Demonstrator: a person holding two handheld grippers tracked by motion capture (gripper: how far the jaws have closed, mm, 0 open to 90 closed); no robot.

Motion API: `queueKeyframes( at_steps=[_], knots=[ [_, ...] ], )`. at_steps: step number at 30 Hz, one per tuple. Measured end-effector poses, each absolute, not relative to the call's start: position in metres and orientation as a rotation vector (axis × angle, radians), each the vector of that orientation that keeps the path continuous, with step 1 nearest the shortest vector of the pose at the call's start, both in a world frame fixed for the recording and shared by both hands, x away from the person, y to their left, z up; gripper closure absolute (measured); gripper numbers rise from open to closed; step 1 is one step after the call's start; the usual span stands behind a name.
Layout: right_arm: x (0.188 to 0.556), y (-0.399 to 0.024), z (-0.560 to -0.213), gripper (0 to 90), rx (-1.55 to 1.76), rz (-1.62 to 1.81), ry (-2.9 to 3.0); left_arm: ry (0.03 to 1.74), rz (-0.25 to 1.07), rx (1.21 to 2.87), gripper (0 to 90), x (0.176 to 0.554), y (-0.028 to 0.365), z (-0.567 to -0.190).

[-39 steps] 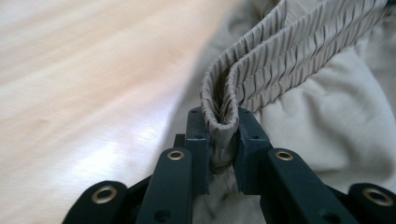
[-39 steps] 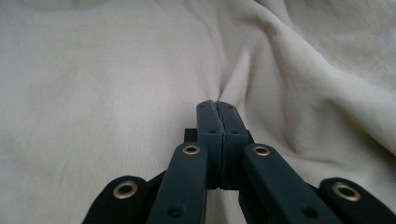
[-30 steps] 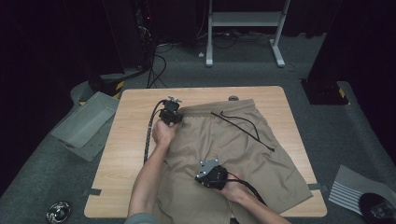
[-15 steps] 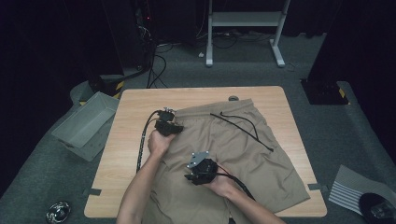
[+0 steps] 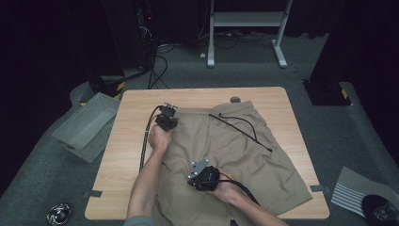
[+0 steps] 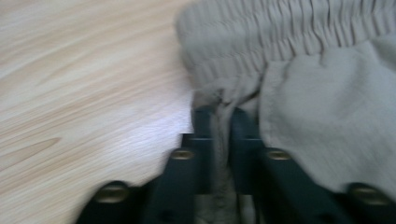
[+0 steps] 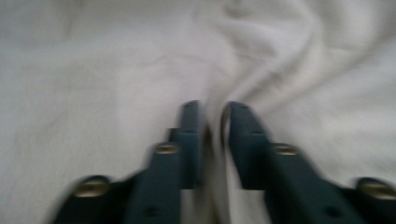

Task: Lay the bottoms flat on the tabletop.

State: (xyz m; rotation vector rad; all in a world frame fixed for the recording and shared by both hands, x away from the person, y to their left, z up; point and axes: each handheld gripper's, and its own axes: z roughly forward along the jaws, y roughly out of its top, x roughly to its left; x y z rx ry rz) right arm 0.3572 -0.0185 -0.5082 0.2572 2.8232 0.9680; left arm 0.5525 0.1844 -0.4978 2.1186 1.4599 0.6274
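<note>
Khaki shorts (image 5: 244, 155) lie spread over the wooden table (image 5: 136, 141), their black drawstring (image 5: 240, 125) trailing across the cloth. My left gripper (image 5: 167, 113) sits at the near-left end of the elastic waistband (image 6: 280, 37). Its jaws have just been closing and now pinch a fold of that cloth (image 6: 219, 114). My right gripper (image 5: 195, 179) rests lower down on the shorts' leg. Its jaws have also just been closing, and a raised ridge of fabric is squeezed between them (image 7: 212, 109).
A grey bin (image 5: 84, 125) stands on the floor left of the table. A small grey disc (image 5: 235, 99) lies at the table's far edge. A metal stand (image 5: 244, 28) rises behind, and a striped mat (image 5: 357, 193) lies on the floor at the right.
The left gripper has slid slightly toward the person along the shorts' left edge. The right gripper has shifted a little to the left on the cloth.
</note>
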Motion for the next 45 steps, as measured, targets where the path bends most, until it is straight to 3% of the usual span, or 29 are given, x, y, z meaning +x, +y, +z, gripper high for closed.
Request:
queueKeyframes(
  at_steps=[2,4,9,12,15,18,22,25,27,30,32,38,41,45],
  knots=[
    [0.360,-0.028,-0.503,65.3,0.305,1.027,2.780,1.417,0.606,2.106,55.9,0.540,0.189,-0.491],
    [0.365,-0.046,-0.494,61.0,0.390,1.081,2.713,1.381,0.579,2.113,46.1,0.529,0.191,-0.487],
    [0.388,-0.091,-0.480,56.2,0.609,1.087,2.568,1.347,0.538,2.145,42.5,0.507,0.189,-0.495],
    [0.406,-0.120,-0.481,56.4,0.765,1.046,2.479,1.372,0.530,2.141,50.6,0.508,0.189,-0.508],
    [0.423,-0.147,-0.490,59.9,0.895,0.957,2.436,1.377,0.560,2.121,69.3,0.510,0.189,-0.509],
    [0.430,-0.170,-0.500,71.3,0.963,0.854,2.453,1.343,0.674,2.205,84.2,0.511,0.183,-0.508],
    [0.415,-0.193,-0.510,85.8,0.957,0.849,2.481,1.342,0.785,2.285,88.4,0.513,0.180,-0.508],
    [0.403,-0.200,-0.509,85.1,0.918,0.843,2.510,1.393,0.733,2.240,88.0,0.517,0.187,-0.507],
    [0.397,-0.202,-0.505,73.4,0.891,0.861,2.503,1.428,0.724,2.208,83.9,0.517,0.189,-0.506],
    [0.399,-0.212,-0.493,61.2,0.930,0.904,2.386,1.376,0.683,2.149,60.8,0.512,0.188,-0.504],
    [0.410,-0.223,-0.486,57.0,1.018,0.908,2.300,1.321,0.683,2.139,51.5,0.507,0.182,-0.502],
    [0.454,-0.245,-0.496,53.3,1.240,0.766,2.215,1.263,0.659,2.188,46.4,0.509,0.167,-0.510],
    [0.465,-0.251,-0.506,58.9,1.274,0.722,2.240,1.315,0.601,2.136,45.8,0.511,0.171,-0.512],
    [0.462,-0.257,-0.509,87.2,1.242,0.772,2.301,1.353,0.589,2.110,45.0,0.511,0.176,-0.512]
  ],
)
